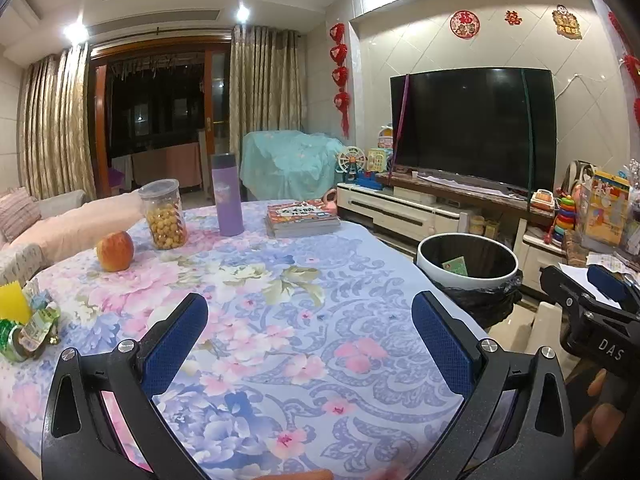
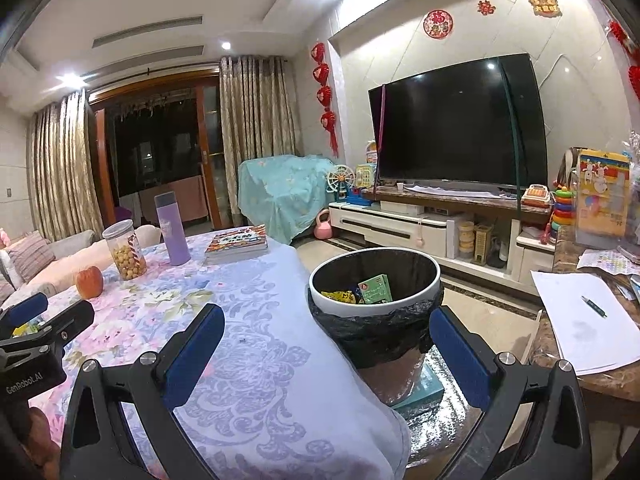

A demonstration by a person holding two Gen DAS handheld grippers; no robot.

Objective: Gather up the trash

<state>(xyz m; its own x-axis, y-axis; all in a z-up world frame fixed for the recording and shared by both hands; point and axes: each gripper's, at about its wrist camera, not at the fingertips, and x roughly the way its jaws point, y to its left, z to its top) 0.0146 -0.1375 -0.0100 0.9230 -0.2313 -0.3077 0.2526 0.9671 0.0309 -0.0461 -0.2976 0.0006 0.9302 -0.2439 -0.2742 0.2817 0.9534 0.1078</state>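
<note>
Here the trash bin point(image 2: 376, 280) stands on the floor just beside the table's right edge, lined with a black bag, and inside it lie a green carton point(image 2: 375, 289) and a yellow wrapper point(image 2: 340, 297). More wrappers point(image 1: 30, 320) remain in a small heap at the left edge of the table point(image 1: 304, 320). The left gripper point(image 1: 310, 320) hangs above the flowered cloth with its jaws spread wide and nothing between them. The right gripper point(image 2: 326, 338) is near the bin, jaws also wide apart and empty. Farther back on the table stand an apple point(image 1: 115, 251), a jar of yellow snacks point(image 1: 164, 214), a purple bottle point(image 1: 227, 195) and some books point(image 1: 302, 218).
</note>
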